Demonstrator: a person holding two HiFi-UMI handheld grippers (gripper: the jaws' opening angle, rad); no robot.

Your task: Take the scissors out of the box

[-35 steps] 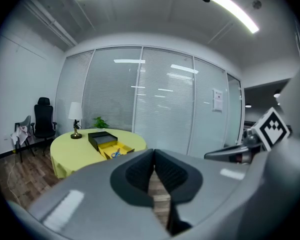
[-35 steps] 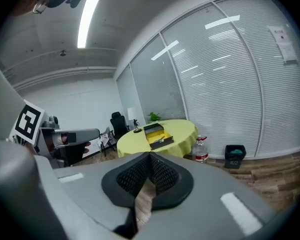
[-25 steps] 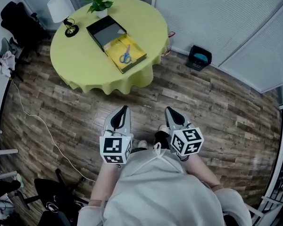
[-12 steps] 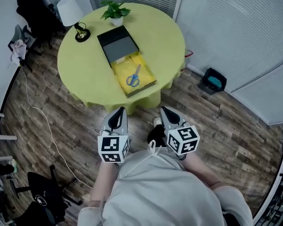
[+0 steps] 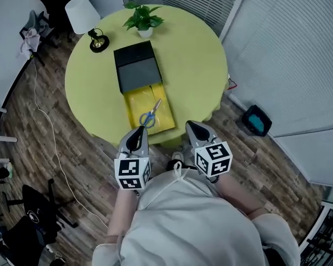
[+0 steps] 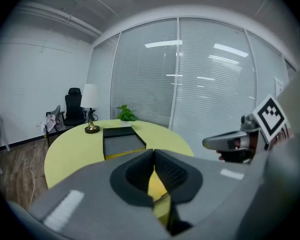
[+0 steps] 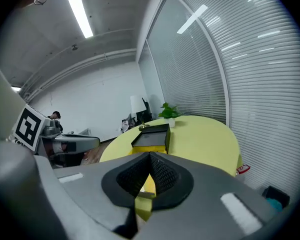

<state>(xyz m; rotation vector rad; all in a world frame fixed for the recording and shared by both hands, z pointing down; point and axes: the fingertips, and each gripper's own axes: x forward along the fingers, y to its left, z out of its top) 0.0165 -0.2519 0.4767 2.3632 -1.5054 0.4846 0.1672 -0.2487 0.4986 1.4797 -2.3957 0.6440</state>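
Observation:
The scissors (image 5: 150, 115), blue-handled, lie in the yellow open part of the box (image 5: 166, 112). The box's black part (image 5: 136, 65) lies beyond it on the round yellow-green table (image 5: 200, 65). My left gripper (image 5: 140, 131) hovers at the table's near edge, just short of the box, shut and empty. My right gripper (image 5: 190, 125) hangs beside it to the right, also shut with nothing in it. In the left gripper view the box (image 6: 122, 139) shows beyond the closed jaws (image 6: 154, 156); the scissors are hidden there. The right gripper view shows the box (image 7: 152, 136) likewise.
A white table lamp (image 5: 83, 15) and a potted plant (image 5: 144, 20) stand at the table's far side. A dark blue-topped bin (image 5: 257, 121) sits on the wooden floor by the blinds. A black chair (image 5: 33, 226) and a floor cable (image 5: 50, 143) are on the left.
The table and box have drawn much closer and swung to face me. Both grippers, earlier over bare floor, are now at the table's near edge, still shut.

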